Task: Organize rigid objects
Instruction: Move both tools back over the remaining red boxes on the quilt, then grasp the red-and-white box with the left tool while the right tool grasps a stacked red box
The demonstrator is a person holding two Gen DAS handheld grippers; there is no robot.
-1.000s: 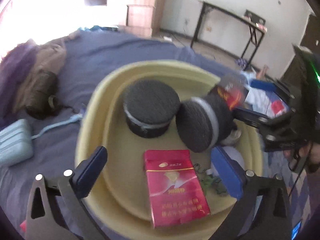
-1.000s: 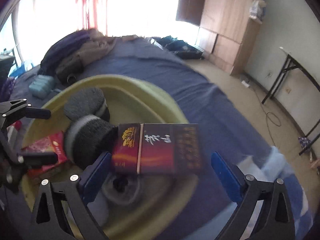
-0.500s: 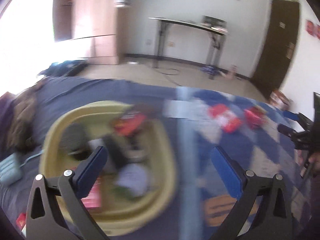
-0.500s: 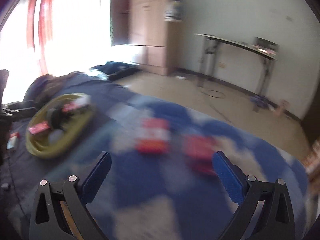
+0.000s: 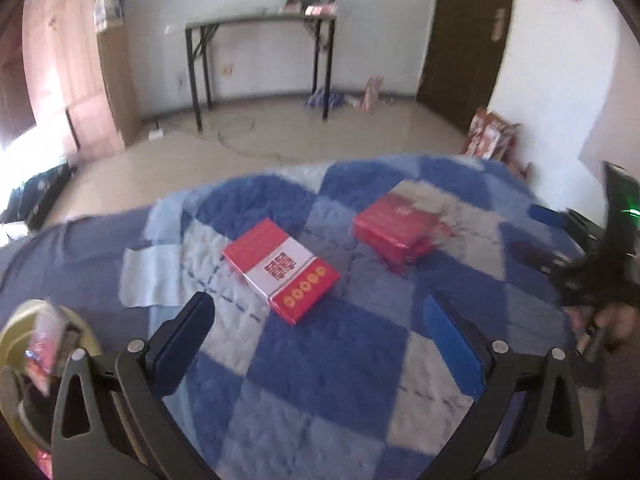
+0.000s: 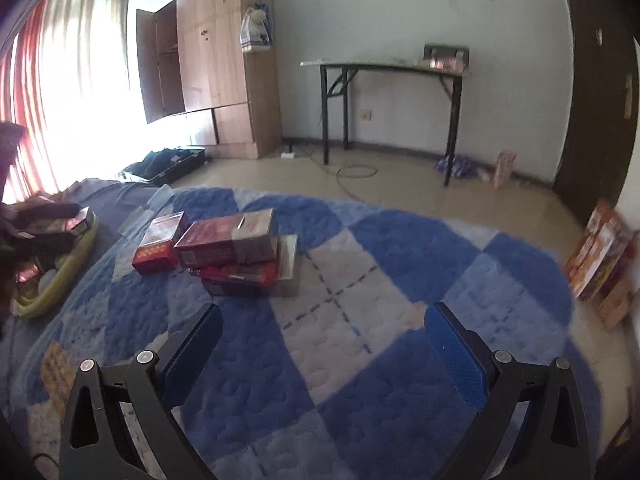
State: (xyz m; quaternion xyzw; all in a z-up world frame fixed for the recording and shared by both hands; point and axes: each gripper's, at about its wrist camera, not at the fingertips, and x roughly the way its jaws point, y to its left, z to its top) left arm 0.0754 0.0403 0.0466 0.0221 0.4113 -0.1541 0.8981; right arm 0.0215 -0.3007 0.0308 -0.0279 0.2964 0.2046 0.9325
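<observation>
Looking along the left claw point(image 5: 318, 334): both blue pads spread wide, nothing between them, poised over the blue checked blanket point(image 5: 328, 380). Aimed, probably, at the red-and-white box point(image 5: 282, 270) lying flat just ahead of the fingertips, the nearest piece not yet gathered. Further right and apart from it, a red box pile point(image 5: 400, 230), blurred, count not readable from here. At the lower left edge, a slice of the yellow basin point(image 5: 16, 332), with something red inside. At the right edge, the right claw point(image 5: 560, 236), dark and smeared, with a hand point(image 5: 614, 322) below it.

Turning to the right wrist view: right claw point(image 6: 324, 340) likewise spread and empty, held low over the blanket and well back from the boxes. One single red box point(image 6: 160, 242) flat on the blanket, touching or just beside a stack of boxes point(image 6: 244, 258); about four in that stack, edges too soft for a firm count. Stacked together, seemingly to keep like boxes in one place. Far left, one yellow basin point(image 6: 54, 288) holding mixed items, with a dark-red box point(image 6: 74, 218) resting on its rim.
</observation>
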